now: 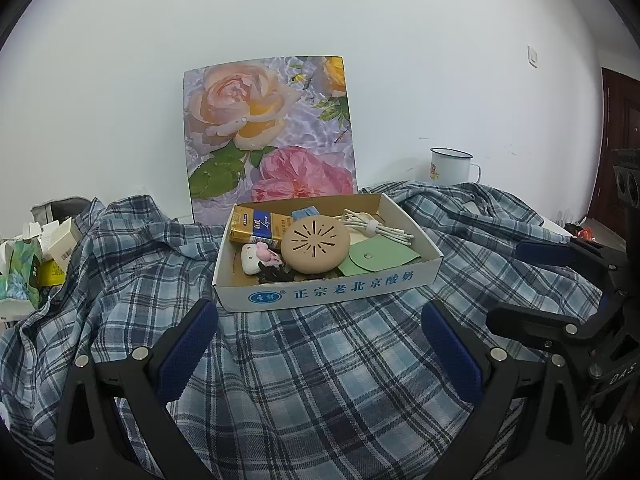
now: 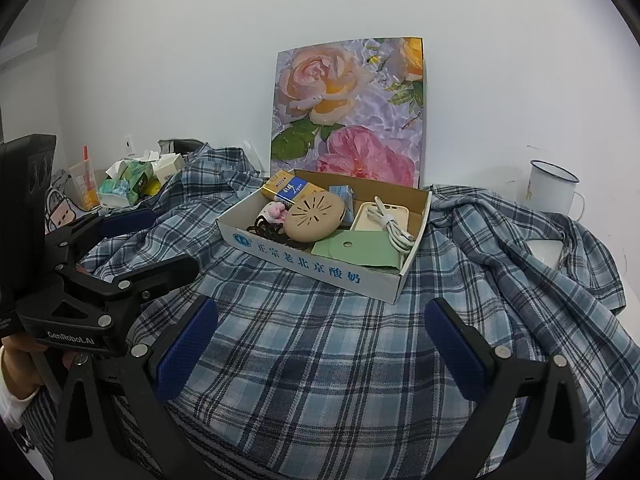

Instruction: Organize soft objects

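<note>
Both your grippers hover spread wide over the plaid shirt (image 1: 320, 380).

Your left gripper (image 1: 320, 344) and right gripper (image 2: 320, 344) hold nothing, blue pads apart above the crumpled blue-and-white shirt spread across the table. On the shirt sits a shallow cardboard box (image 1: 332, 292) holding a tan round vented case (image 1: 315, 245), a green pouch (image 1: 380, 258) and a coiled white cable (image 1: 376, 229). A white enamel mug (image 2: 548, 190) stands at the far right by the wall.
</note>
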Demonstrator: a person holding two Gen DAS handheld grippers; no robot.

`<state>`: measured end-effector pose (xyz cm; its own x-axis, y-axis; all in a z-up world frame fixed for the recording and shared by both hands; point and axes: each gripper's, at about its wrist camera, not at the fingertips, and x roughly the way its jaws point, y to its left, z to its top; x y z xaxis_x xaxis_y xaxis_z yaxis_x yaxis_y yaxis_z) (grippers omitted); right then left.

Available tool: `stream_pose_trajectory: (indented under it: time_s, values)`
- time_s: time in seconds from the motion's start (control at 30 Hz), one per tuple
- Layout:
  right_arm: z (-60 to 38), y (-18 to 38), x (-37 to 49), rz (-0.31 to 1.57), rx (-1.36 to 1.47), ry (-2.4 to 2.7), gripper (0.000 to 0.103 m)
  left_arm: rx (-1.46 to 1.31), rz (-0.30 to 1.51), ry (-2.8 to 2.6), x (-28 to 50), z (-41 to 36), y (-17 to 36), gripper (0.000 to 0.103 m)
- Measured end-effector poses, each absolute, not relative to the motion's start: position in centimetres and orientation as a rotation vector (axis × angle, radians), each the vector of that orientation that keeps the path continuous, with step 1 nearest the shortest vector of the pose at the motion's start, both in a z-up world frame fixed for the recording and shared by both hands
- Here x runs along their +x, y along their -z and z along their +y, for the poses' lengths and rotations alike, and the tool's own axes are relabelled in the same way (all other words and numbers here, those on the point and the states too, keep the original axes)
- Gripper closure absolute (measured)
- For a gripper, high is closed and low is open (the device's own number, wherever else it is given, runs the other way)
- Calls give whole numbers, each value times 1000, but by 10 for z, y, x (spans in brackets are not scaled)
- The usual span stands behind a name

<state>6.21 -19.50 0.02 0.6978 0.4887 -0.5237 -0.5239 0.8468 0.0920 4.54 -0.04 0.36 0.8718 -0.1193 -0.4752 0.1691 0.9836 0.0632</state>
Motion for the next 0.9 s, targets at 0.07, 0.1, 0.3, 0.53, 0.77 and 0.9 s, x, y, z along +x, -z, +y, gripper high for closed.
stream_pose_trajectory:
  time_s: [0.07, 0.1, 0.3, 0.53, 0.77, 0.9]
  values:
    - [-195, 0, 62, 565, -65, -565, 0, 99, 491, 150, 46, -1, -4, 0]
    - [-195, 0, 62, 566, -65, -565, 0, 97, 492, 150, 46, -1, -4, 0]
    - [-194, 1, 63, 577, -69, -565, 0, 95, 490, 156, 46, -1, -3, 0]
    - [-194, 0, 64, 579, -70, -565, 0, 96, 487, 155, 44, -4, -3, 0]
    - [-193, 2, 64, 585, -70, -565, 0, 95, 489, 157, 45, -4, -3, 0]
    - [-193, 1, 64, 585, -70, -565, 0, 95, 489, 158, 45, -3, -3, 0]
